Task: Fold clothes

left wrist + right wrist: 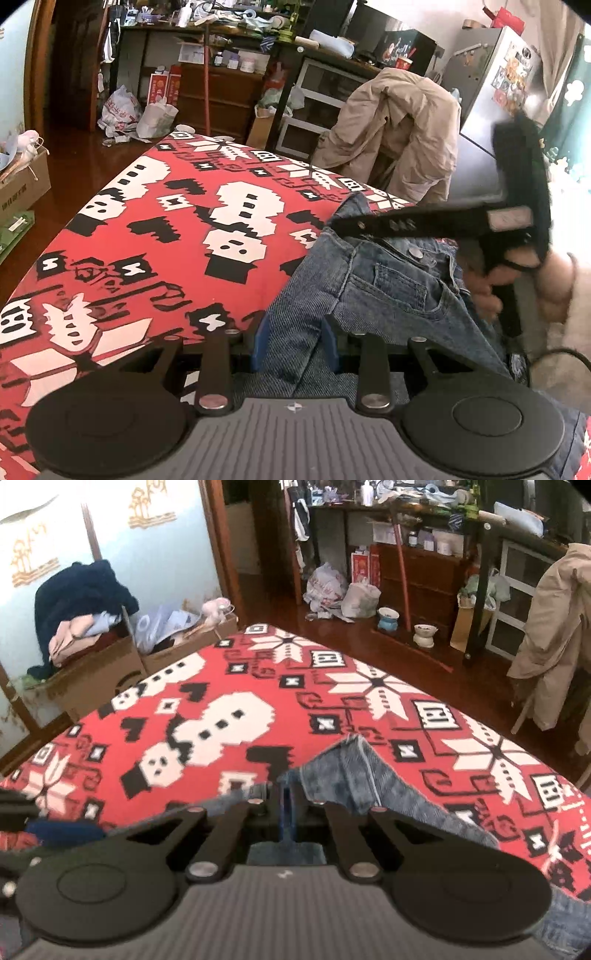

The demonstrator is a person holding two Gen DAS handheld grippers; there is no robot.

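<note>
Blue denim jeans (388, 288) lie on a red, black and white patterned table cover (166, 221), at its near right part. My left gripper (295, 343) has its blue fingers on either side of a fold of denim and grips it. In the left wrist view the right gripper (354, 223) reaches in from the right, held by a hand, with its tip at the jeans' waistband. In the right wrist view the right gripper (288, 801) is nearly shut with a denim edge (354, 775) pinched between its fingers, above the cover (221, 720).
A chair draped with a beige coat (399, 133) stands past the table's far right edge. Cardboard boxes with clothes (92, 646) sit to the left. Shelves, bags and bowls (424, 633) crowd the wooden floor beyond the table.
</note>
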